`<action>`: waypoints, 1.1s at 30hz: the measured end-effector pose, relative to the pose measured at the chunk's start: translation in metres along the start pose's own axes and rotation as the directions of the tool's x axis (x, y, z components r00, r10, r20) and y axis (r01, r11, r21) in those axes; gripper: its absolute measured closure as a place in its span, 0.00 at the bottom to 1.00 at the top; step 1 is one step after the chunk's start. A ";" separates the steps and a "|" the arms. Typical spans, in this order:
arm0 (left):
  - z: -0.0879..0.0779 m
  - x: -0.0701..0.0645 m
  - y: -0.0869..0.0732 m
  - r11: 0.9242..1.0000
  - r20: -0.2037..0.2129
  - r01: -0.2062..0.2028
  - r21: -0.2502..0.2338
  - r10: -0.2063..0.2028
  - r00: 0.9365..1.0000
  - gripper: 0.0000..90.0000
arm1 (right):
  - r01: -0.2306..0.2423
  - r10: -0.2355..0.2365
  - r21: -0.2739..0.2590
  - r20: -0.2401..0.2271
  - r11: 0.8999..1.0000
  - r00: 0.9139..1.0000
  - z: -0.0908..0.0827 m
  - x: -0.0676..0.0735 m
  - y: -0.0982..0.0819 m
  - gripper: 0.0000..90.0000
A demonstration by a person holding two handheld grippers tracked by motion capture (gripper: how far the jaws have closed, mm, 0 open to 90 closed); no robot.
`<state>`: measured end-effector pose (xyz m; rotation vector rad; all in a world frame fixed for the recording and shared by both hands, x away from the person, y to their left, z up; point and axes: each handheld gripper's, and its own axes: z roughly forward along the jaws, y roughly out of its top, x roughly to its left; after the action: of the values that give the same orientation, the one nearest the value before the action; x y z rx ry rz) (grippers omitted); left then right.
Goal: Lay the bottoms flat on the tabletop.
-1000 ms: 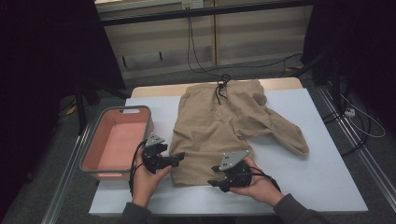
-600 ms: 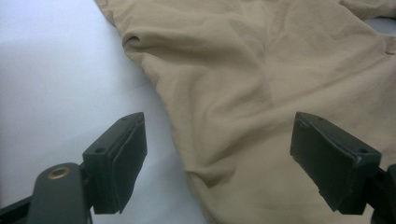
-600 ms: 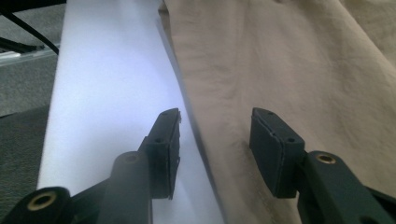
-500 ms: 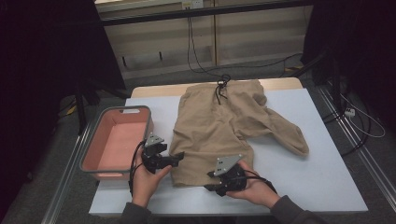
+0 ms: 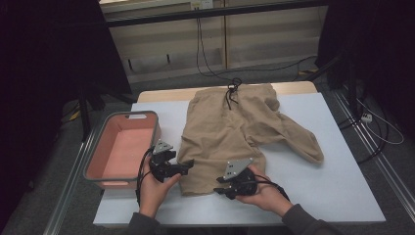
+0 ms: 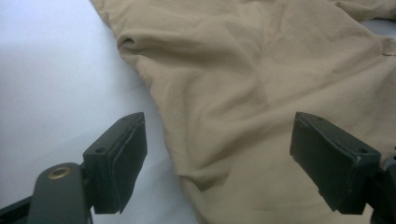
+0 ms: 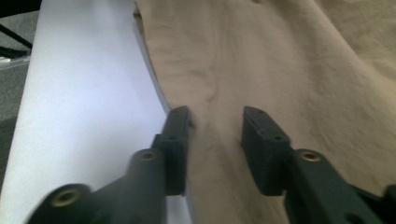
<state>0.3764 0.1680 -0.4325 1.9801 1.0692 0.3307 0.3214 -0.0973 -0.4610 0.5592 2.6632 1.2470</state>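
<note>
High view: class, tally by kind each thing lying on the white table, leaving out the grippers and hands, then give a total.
Tan shorts: 1
Pink bin with grey rim: 1
Total: 2

Pink tub (image 5: 100, 147) left of the tongs, white table (image 5: 337, 191) beneath, black cables (image 5: 254, 68) on the floor beyond
</note>
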 end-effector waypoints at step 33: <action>-0.002 0.003 0.000 1.000 -0.005 0.017 -0.012 -0.017 1.000 0.21 | 0.001 0.005 0.033 -0.184 0.999 0.983 -0.009 0.018 0.001 1.00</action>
<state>0.3770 0.1715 -0.4311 1.9597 1.0848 0.3325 0.3027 -0.0955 -0.4542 0.4729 2.8387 1.3175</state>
